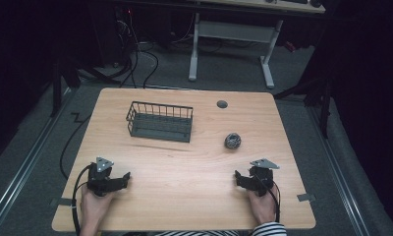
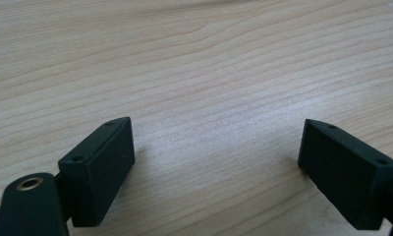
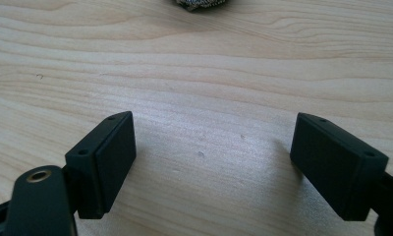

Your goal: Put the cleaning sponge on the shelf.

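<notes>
A dark wire basket (image 1: pixel 160 120) stands empty on the far left part of the wooden table (image 1: pixel 184 162). To its right lies a small grey scouring ball (image 1: pixel 232 140), whose lower edge also shows at the top of the right gripper view (image 3: pixel 199 4). My left gripper (image 1: pixel 125 179) rests near the front left of the table, held by a hand, jaws open over bare wood (image 2: pixel 216 142). Resting at the front right, my right gripper (image 1: pixel 238 178) is open too, with nothing between its pads (image 3: pixel 211 142); the ball lies a short way ahead of it.
A round grey cable grommet (image 1: pixel 222 104) sits in the table's far edge area. Cables trail off the table's left side to the floor. Another desk frame (image 1: pixel 231 44) stands beyond the table. Bare wood lies between the grippers and the basket.
</notes>
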Tool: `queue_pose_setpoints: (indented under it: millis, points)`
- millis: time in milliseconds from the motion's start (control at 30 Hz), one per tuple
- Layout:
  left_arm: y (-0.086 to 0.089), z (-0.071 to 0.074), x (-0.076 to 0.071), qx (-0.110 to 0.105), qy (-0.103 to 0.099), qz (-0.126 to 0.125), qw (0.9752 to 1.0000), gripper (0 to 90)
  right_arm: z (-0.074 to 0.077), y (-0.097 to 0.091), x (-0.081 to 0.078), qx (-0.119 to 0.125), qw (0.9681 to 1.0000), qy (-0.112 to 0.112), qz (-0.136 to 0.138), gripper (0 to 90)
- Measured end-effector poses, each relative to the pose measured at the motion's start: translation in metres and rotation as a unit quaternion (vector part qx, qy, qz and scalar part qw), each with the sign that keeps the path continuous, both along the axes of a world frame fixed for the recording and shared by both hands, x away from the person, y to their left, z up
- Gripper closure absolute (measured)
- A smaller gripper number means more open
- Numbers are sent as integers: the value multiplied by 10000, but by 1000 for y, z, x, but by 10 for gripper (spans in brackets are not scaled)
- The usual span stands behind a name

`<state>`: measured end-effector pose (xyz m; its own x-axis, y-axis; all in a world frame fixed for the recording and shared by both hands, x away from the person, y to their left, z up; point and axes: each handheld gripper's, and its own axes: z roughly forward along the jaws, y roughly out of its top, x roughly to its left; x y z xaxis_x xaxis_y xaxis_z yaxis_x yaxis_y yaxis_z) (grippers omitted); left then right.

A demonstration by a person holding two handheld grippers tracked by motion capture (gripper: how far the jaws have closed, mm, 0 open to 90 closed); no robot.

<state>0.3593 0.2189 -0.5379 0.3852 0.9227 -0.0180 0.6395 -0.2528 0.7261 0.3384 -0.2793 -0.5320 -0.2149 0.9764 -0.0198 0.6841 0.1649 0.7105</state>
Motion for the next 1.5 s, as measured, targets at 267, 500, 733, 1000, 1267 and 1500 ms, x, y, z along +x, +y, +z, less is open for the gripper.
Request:
queue_pose_setpoints:
  millis: [267, 500, 733, 1000, 1267, 1500]
  points:
    - [4, 2, 5, -125, 73, -75, 9999, 163, 0, 0, 0, -41, 9997, -10, 230, 176]
    - [7, 8, 13, -287, 119, -115, 9995, 173, 0, 0, 0, 0, 9997, -6, 238, 192]
    - [8, 20, 24, -412, 95, -179, 9989, 217, 0, 0, -1, 2, 9997, -7, 233, 196]
    - [6, 50, 54, -517, 82, -266, 9983, 236, 0, 0, -1, 8, 9997, -7, 226, 198]
    - [5, 66, 76, -594, 142, -242, 9978, 236, 0, 0, -1, 14, 9997, -10, 238, 205]
    - [5, 80, 97, -689, 57, -174, 9975, 247, 0, 0, -1, 20, 9996, -19, 266, 220]
